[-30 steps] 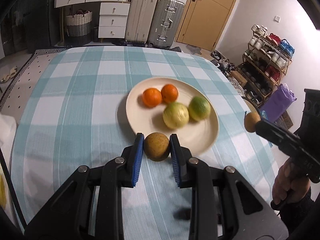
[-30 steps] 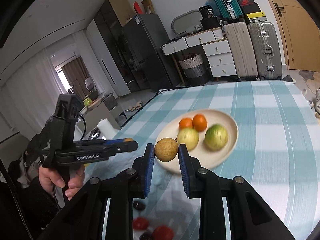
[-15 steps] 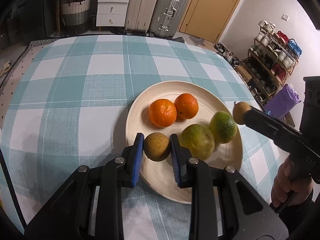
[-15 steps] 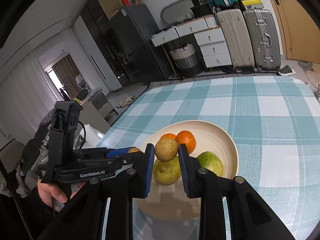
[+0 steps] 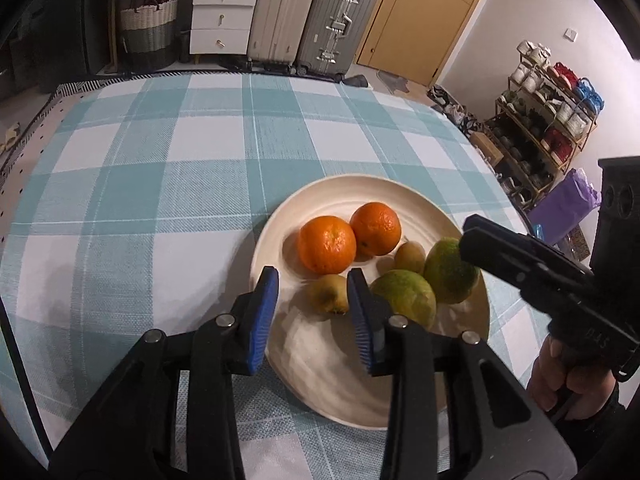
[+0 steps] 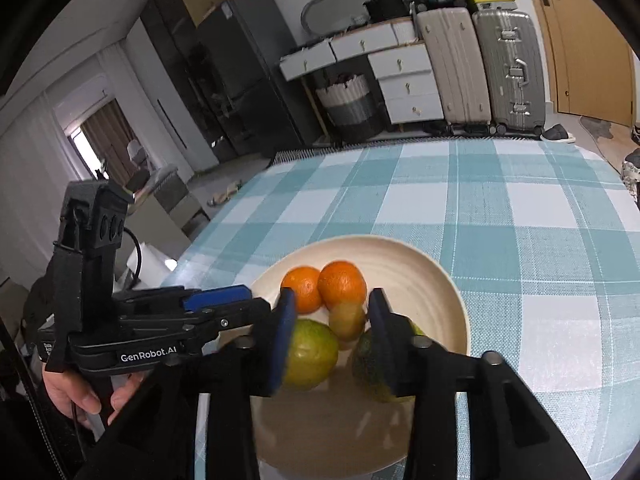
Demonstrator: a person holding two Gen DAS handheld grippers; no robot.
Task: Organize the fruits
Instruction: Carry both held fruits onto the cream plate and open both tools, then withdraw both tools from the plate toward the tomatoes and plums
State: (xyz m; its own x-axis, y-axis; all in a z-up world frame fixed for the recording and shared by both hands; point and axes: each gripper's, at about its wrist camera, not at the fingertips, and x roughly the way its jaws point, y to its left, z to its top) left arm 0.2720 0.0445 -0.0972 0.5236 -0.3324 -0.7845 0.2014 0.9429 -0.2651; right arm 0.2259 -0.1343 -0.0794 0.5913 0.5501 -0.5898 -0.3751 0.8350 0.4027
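Note:
A cream plate (image 5: pixel 320 360) on the checked tablecloth holds two oranges (image 5: pixel 326 244), two green-yellow citrus fruits (image 5: pixel 404 296) and two small brown kiwis. My left gripper (image 5: pixel 312 300) is open over the plate's left side, and one kiwi (image 5: pixel 329 294) lies on the plate between its blue pads, free of them. My right gripper (image 6: pixel 332 328) is open over the plate, and the other kiwi (image 6: pixel 347 320) lies between its pads, beside the oranges (image 6: pixel 342 282). The plate also shows in the right wrist view (image 6: pixel 440 292).
The table's edge runs behind the plate on the right (image 5: pixel 480 152). Suitcases (image 5: pixel 312 16), white drawers (image 5: pixel 220 8) and a shoe rack (image 5: pixel 552 112) stand beyond the table. The left gripper's body (image 6: pixel 152 328) lies close left of my right gripper.
Both grippers came in over the plate with a kiwi each, then opened. Both kiwis now lie on the plate among the other fruit.

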